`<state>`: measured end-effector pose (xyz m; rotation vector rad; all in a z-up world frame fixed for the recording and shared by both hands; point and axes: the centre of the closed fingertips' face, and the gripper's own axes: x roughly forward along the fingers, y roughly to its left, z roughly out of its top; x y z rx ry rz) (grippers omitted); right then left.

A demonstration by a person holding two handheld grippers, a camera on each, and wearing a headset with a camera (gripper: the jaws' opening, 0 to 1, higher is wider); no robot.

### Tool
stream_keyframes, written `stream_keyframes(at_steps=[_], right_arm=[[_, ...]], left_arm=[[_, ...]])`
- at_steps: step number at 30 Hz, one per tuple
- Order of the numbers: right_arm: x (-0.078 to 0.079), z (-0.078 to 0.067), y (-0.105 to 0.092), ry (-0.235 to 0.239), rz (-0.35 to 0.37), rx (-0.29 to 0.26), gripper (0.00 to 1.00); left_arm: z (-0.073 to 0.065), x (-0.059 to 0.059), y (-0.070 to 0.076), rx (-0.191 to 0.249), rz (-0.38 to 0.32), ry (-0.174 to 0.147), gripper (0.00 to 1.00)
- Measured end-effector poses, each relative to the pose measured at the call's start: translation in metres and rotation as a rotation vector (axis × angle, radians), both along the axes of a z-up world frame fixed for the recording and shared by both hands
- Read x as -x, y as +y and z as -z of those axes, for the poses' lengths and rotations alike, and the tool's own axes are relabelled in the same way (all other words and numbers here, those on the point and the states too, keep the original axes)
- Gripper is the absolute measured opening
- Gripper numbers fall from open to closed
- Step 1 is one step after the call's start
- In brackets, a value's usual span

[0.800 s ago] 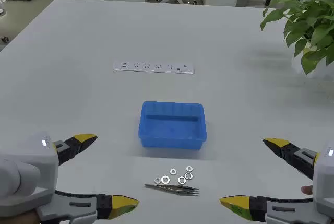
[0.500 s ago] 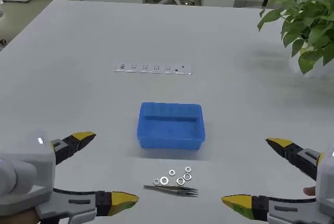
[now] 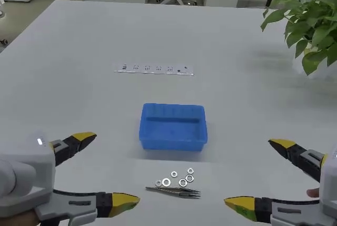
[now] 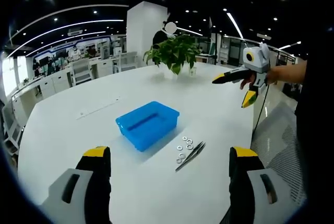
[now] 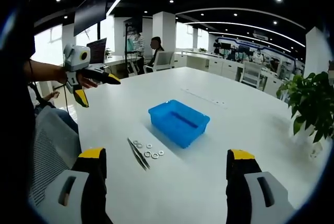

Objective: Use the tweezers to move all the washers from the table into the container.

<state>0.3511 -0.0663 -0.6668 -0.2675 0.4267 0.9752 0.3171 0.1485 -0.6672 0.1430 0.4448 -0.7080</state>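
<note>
Hazards as I judge them, before any pick. The bench (image 3: 79,41) is smooth, so a careless claw could shove the blue container (image 3: 173,126) toward the far edge. The tweezers (image 3: 174,190) lie thin and flat, and jaws closing on them may skid them into the washers (image 3: 176,177), scattering these. A loosely gripped tool would also twist and drop each washer.

Layout: the container sits mid-bench. The left claw (image 3: 117,169) and right claw (image 3: 247,172) hover over the near edge, both wide apart and holding nothing. The tweezers lie between the two claws, apart from each. The washers cluster just beyond the tweezers, between them and the container's near wall.
</note>
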Motion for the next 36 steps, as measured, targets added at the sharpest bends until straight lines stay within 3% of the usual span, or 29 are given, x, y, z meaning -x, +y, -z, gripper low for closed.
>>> stream_keyframes(at_steps=[36], right_arm=[[0.0003,0.0018,-0.0008,-0.001,-0.024,0.022,0.92]], left_arm=[[-0.0005,0.0007,-0.0006,-0.014,0.012,-0.001,0.98]])
